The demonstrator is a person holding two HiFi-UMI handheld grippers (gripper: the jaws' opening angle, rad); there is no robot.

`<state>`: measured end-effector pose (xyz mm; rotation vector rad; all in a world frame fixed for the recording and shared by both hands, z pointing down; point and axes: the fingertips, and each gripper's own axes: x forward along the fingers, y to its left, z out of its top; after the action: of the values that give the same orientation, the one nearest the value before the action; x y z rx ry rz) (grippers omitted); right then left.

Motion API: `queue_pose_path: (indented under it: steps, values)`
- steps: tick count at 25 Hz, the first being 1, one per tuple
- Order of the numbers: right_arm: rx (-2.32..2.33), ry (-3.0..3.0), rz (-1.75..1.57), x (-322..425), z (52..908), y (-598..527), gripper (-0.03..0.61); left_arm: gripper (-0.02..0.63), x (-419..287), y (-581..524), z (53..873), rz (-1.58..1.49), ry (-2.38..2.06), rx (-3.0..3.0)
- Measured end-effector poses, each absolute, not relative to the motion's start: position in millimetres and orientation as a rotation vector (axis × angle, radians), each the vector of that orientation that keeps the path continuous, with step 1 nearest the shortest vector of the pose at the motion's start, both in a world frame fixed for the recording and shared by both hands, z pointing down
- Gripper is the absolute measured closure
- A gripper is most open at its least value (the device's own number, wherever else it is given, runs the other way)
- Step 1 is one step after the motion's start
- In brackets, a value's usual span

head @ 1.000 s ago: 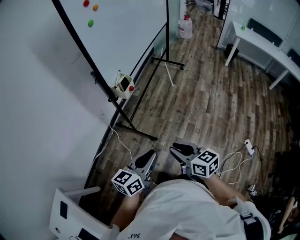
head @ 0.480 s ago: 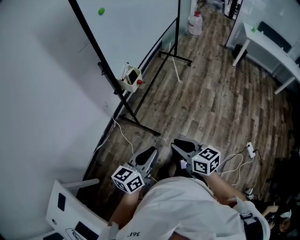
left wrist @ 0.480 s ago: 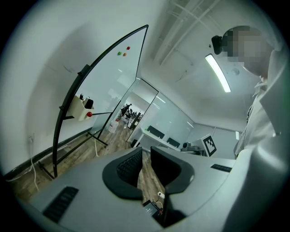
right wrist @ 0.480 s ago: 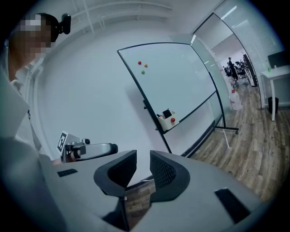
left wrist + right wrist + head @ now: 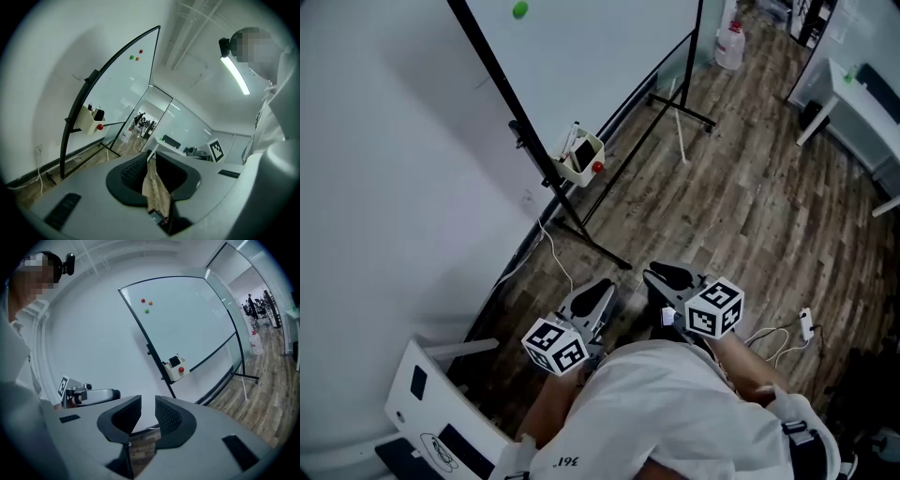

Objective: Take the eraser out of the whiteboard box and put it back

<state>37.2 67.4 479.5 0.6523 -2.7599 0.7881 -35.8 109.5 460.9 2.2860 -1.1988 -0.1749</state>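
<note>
Approach step, nothing grabbed yet. L gripper (image 5: 598, 289) and R gripper (image 5: 664, 275) sit low, just in front of the person's body. In head view both point roughly to 11 o'clock. Each has its jaws only a narrow slit apart w/ nothing between them, so both are empty. The whiteboard box (image 5: 172, 374) hangs on the lower frame of the whiteboard (image 5: 581, 56), well apart from both grippers and at about 11 o'clock from them. The eraser (image 5: 174, 361) is prob. the dark block standing in the box, top above the rim, w/ a red knob (image 5: 181, 370) on the box front. Next: get close, spread one gripper's jaws wider, come down at 12 o'clock over the rim and pinch the block's top w/o knocking the box.
</note>
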Motion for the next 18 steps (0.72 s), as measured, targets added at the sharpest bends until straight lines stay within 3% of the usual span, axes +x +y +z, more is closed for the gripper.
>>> queue_pose_path:
  steps: [18]
  values:
    - [0.418,-2.757,0.695,45.6,477.2,-76.9,0.482,0.567,-21.9,-24.9,462.7,-0.218,-1.403,2.138]
